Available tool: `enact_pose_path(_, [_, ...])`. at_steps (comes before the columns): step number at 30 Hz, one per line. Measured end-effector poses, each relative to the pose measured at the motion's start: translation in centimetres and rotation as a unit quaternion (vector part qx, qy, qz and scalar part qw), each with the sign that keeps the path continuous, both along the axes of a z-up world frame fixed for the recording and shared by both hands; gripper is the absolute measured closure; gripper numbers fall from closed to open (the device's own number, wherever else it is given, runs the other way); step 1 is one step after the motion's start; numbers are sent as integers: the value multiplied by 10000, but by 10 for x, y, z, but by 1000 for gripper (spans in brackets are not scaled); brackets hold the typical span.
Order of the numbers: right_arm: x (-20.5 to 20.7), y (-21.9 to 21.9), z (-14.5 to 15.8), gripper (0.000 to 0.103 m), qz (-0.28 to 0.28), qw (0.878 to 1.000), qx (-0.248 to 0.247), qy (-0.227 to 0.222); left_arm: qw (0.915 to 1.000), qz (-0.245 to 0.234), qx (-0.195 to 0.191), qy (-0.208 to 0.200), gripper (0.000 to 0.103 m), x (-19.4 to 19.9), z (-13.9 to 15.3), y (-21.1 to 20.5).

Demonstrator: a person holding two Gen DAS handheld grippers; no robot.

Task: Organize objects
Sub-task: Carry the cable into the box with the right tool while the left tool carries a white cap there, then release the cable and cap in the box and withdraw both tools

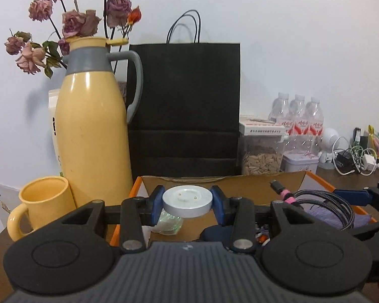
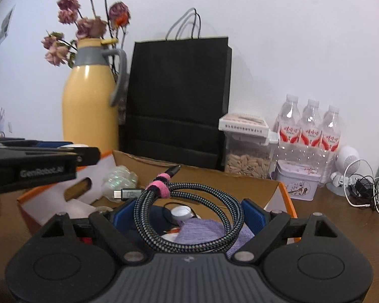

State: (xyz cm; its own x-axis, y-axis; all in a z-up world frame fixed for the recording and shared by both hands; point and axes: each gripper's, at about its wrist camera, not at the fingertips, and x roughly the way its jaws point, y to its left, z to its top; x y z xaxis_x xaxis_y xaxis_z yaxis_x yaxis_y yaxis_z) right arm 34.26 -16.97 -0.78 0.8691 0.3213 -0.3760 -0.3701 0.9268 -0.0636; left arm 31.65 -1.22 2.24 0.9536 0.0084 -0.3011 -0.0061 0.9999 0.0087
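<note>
1. Objects being sorted: silver disc (image 1: 187,200) and coiled braided cable (image 2: 189,217), both held over the open cardboard box (image 2: 273,189) on the desk (image 2: 341,217).
2. Left tongs (image 1: 187,203): blue pads closed partway onto the disc's rim at 9 and 3 o'clock, disc flat, two small pins on top, lifted clear of the box contents.
3. Right tongs (image 2: 189,213): the cable coil sits between the blue pads, pink strap (image 2: 161,185) and USB-C plug (image 2: 125,194) sticking out toward 11 o'clock; jaws fairly wide, pads seem to touch the coil sides, so likely gripping it, not certain.
4. Inside the box below: purple cloth (image 2: 202,229), small white cap-like item (image 2: 181,212), crumpled clear wrap (image 2: 120,178), dark item.
5. Beyond the box: yellow thermos (image 1: 93,131) with dried roses at 10 o'clock, yellow mug (image 1: 41,203) at 9, black paper bag (image 1: 185,108) at 12, seed jar (image 1: 261,151), water bottles (image 2: 309,131), tin (image 2: 297,184), charger tangle at 3 o'clock.
6. Step, my read: mid-carry, both items either coming out of or going into the box; cannot tell which.
7. Next likely needs a set-down spot per item, lower level, then open the tongs; keep the cable ends from snagging.
</note>
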Motion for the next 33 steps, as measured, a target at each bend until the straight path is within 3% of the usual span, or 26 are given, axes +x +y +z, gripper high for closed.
enact_pose_path(2, [5,-3,-2,15,-3,9999,17,134,10000,44,28,48,58,2,-2,1])
enact_pose_path(4, [9,-6,-4,14,-52,9996,60,274,9999,112,60,80,33,2,-3,1])
enact_pose_path(5, [10,-8,-4,12,-92,9994,96,311,9998,162,66,77,10,2,-3,2])
enact_pose_path(6, [10,-9,-4,8,-121,9993,127,325,9998,196,73,9,0,0,-2,2])
enact_pose_path(7, [9,-10,-4,0,-144,9992,140,331,9997,208,72,-77,0,-3,-2,1])
enact_pose_path(19, [-22,-16,11,0,-193,9992,190,308,9990,398,-204,-39,0,-41,19,10])
enact_pose_path(33, [-143,-37,50,0,-162,9996,190,161,9985,371,-208,354,0,-157,40,26])
